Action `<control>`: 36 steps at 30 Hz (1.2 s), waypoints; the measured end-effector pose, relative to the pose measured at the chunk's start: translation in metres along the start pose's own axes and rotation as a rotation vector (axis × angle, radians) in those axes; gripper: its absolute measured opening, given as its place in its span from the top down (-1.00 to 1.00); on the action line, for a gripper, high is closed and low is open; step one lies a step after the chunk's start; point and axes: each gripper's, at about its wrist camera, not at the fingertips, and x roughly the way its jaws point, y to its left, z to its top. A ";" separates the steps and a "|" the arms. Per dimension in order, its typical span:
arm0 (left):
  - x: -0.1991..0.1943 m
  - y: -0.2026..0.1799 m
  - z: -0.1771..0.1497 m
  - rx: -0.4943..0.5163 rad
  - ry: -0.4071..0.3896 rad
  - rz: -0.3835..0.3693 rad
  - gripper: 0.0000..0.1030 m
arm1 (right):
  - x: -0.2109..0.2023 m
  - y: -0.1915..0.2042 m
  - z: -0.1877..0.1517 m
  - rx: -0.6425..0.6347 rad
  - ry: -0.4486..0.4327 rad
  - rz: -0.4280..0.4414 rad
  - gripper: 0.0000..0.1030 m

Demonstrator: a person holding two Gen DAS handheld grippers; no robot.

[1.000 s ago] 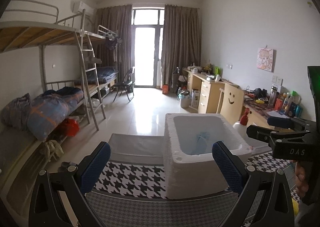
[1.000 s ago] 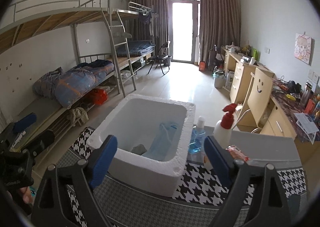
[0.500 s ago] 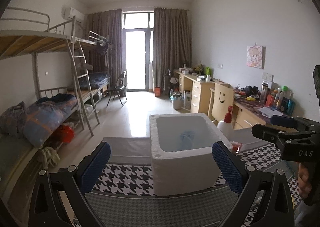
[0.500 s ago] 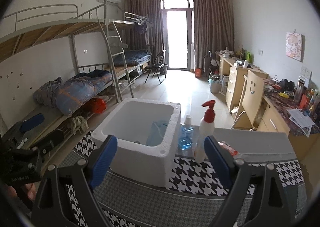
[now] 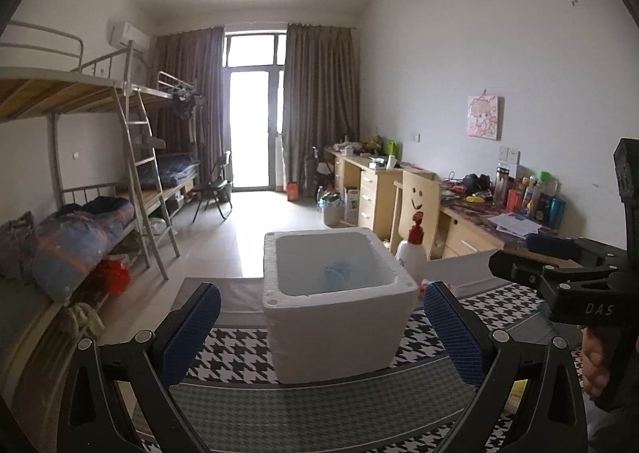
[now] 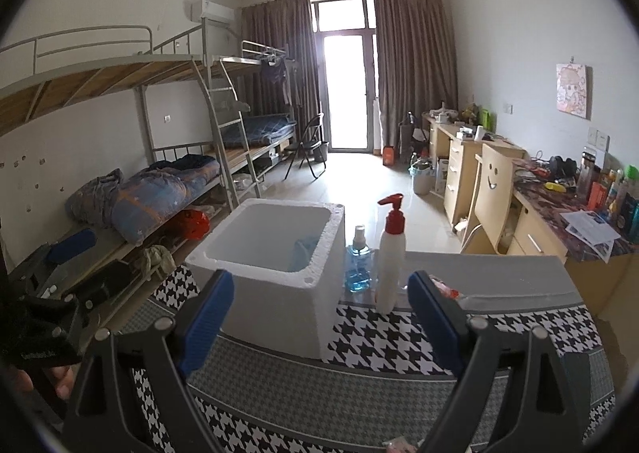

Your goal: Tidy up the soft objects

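White foam box [image 5: 337,305] stands on the houndstooth-covered worktop [image 5: 235,349], with a pale blue cloth [image 5: 335,275] lying inside, against the far wall. Both the left claw [image 5: 321,337] and right claw [image 6: 321,317] hang before it, jaws wide apart and empty. The risk I judge: the light box could slide or tip if a finger catches its rim, knocking the red-capped pump bottle [image 6: 391,253] just beside it. Only the right wrist view reveals the blue liquid bottle [image 6: 358,259] between box and pump; the left view hides it.
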 end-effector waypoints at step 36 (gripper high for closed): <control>-0.028 -0.030 -0.030 -0.002 -0.063 -0.068 -0.98 | -0.051 -0.012 -0.043 0.002 -0.093 -0.043 -0.78</control>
